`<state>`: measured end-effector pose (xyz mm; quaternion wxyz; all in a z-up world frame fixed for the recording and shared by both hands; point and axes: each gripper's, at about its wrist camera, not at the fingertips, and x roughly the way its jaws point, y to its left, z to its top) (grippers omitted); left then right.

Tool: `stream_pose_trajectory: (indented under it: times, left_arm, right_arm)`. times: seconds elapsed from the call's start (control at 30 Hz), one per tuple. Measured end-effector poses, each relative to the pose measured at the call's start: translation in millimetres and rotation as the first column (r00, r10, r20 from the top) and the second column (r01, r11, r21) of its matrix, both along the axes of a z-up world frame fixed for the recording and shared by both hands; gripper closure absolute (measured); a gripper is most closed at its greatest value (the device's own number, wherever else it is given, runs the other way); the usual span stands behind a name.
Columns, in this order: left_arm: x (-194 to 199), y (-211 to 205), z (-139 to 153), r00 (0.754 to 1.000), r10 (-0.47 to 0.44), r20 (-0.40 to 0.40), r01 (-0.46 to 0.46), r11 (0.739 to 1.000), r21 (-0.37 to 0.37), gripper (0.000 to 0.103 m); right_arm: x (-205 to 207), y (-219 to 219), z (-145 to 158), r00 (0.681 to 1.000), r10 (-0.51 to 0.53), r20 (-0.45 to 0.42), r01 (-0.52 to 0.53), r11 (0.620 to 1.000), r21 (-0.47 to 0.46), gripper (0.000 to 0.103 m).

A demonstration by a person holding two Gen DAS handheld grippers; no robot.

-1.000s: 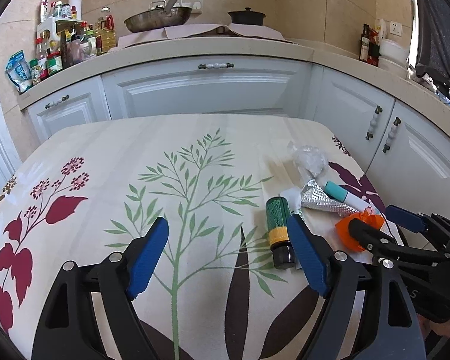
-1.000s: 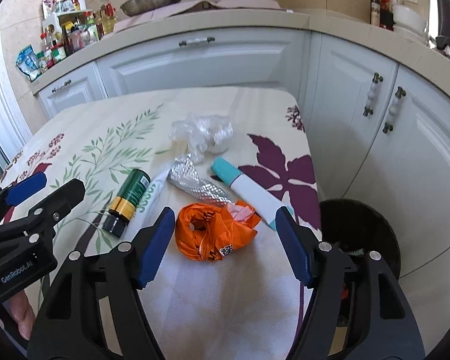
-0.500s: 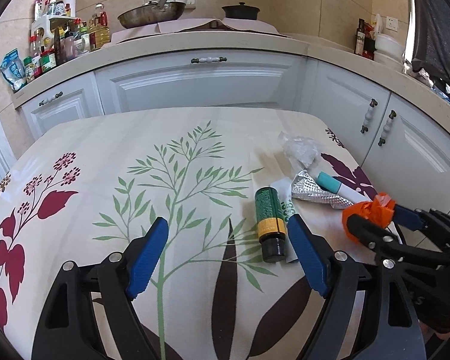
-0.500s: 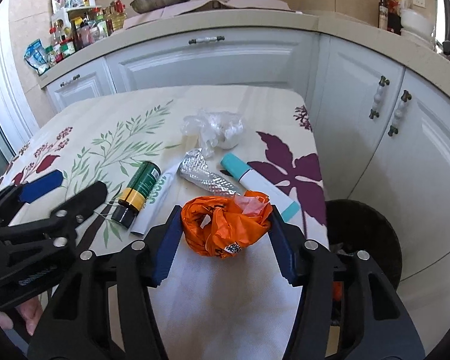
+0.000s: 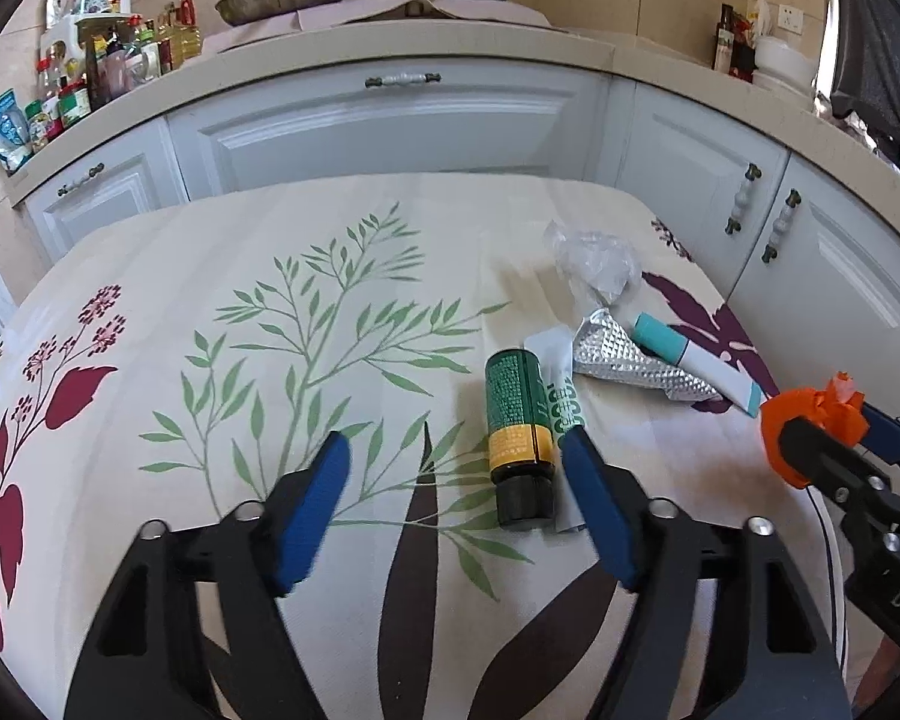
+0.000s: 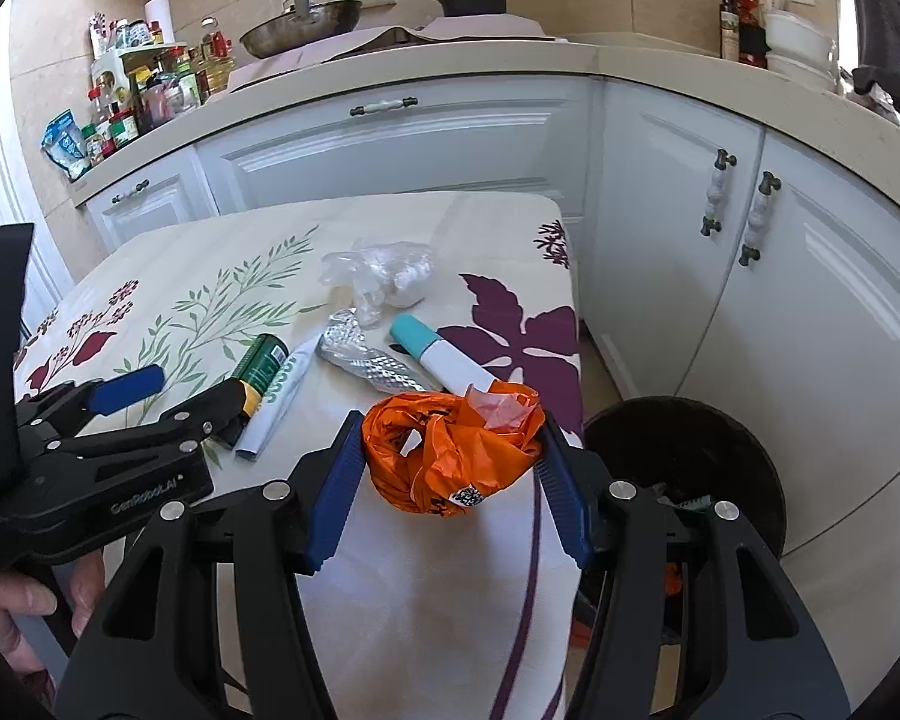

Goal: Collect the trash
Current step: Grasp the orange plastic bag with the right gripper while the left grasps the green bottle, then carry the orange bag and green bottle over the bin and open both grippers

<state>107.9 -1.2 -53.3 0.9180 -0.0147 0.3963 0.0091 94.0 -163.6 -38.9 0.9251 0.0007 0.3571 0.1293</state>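
Since a second ago the right gripper (image 6: 447, 468) has clenched onto the crumpled orange bag (image 6: 450, 450) and raised it off the cloth-covered counter (image 6: 438, 588), while the left gripper (image 5: 456, 510) has slid toward the green bottle (image 5: 515, 420). Both blue pads of the right gripper press the bag's sides, so it is grasping the bag, carried just above the counter's near right part. From there the dark trash bin (image 6: 684, 468) lies to the right and lower, on the floor past the counter's right edge, so the coming move looks like a short sideways swing over that edge, with open floor between the counter and the white cabinets (image 6: 810, 300). The left gripper's jaws are closing with only bare cloth between them: the green bottle lies just ahead of its right finger, cap toward the gripper, its long axis running away from it, side by side with a white tube (image 5: 561, 402). The left hand is the nearer one to that pair. Farther right lie a foil wrapper (image 5: 630, 360), a teal-capped tube (image 5: 690, 360) and a clear plastic wad (image 5: 594, 264), all well inside the counter's edges.
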Motion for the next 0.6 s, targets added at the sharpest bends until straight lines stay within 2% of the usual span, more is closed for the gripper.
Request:
stream_pose_trajectory:
  times: [0.23, 0.3, 0.37, 0.43, 0.6]
  left_arm:
    - [1.9, -2.6, -3.6, 0.999, -0.029, -0.024, 0.029, 1.000, -0.013, 0.053]
    - [2.0, -4.2, -4.2, 0.999, -0.039, -0.029, 0.038, 0.999, -0.011, 0.054]
    - [2.7, -4.5, -4.8, 0.998, -0.049, -0.033, 0.049, 0.999, -0.019, 0.063]
    - [3.5, -4.8, -6.5, 0.997, -0.057, -0.046, 0.056, 0.998, -0.025, 0.076]
    - [0.7, -0.4, -5.5, 0.998, -0.050, -0.038, 0.048, 0.998, -0.049, 0.078]
  right_arm:
    - [0.0, -1.7, -0.1, 1.000, -0.004, 0.003, 0.004, 1.000, 0.005, 0.048]
    - [0.0, -1.8, -0.1, 1.000, -0.004, 0.002, 0.004, 1.000, 0.004, 0.048]
    - [0.0, -1.7, 0.0, 1.000, -0.004, 0.003, 0.004, 1.000, 0.004, 0.048]
    - [0.1, -1.8, 0.0, 1.000, -0.002, 0.002, 0.002, 1.000, 0.004, 0.048]
    - [-0.3, -2.2, 1.0, 1.000, 0.001, 0.011, -0.001, 1.000, 0.004, 0.048]
